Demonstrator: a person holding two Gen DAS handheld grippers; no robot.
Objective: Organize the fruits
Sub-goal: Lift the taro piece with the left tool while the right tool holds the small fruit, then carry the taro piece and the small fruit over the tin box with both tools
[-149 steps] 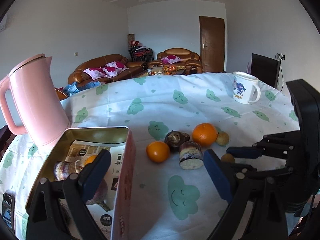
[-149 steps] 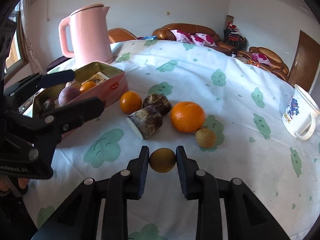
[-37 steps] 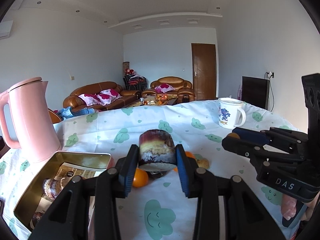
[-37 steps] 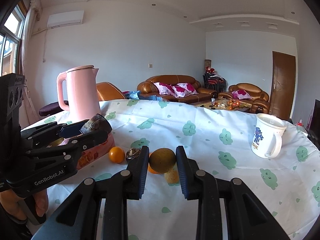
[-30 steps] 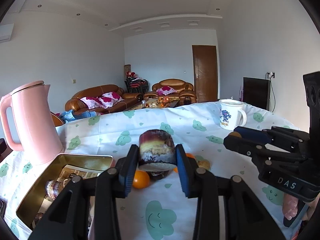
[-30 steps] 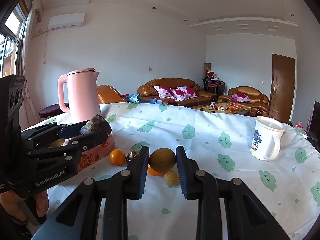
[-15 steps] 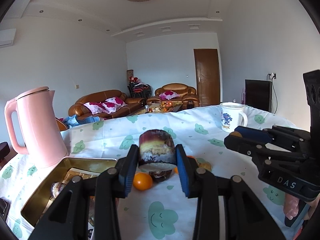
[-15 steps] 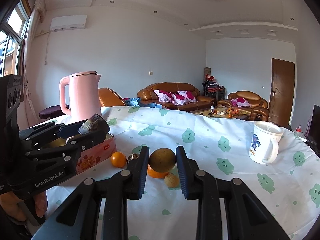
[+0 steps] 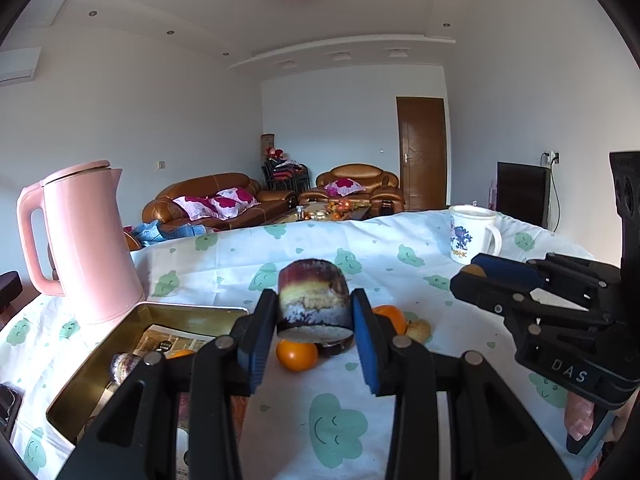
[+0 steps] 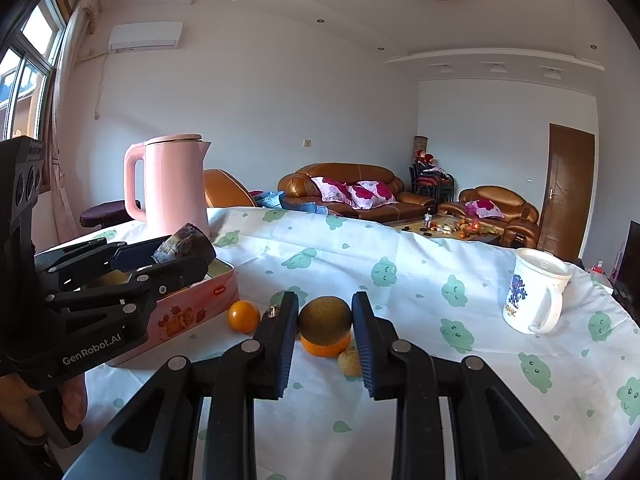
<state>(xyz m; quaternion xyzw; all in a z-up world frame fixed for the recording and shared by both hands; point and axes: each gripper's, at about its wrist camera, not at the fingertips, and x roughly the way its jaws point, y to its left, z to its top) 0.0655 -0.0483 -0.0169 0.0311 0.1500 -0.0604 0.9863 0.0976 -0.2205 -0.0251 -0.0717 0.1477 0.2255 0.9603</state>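
From the left: a pink kettle stands behind my open tin box, which already holds some fruit. My left gripper is clamped on a cut fruit chunk, lifted above the cloth-covered table just right of the tin's rim. It looks firm but moist at the cut, likely slippery; the pads press its rind sides. Below lie a small orange and other fruit. My right gripper is clamped on a round brownish fruit, smooth and liable to roll. Open cloth stretches right toward a mug.
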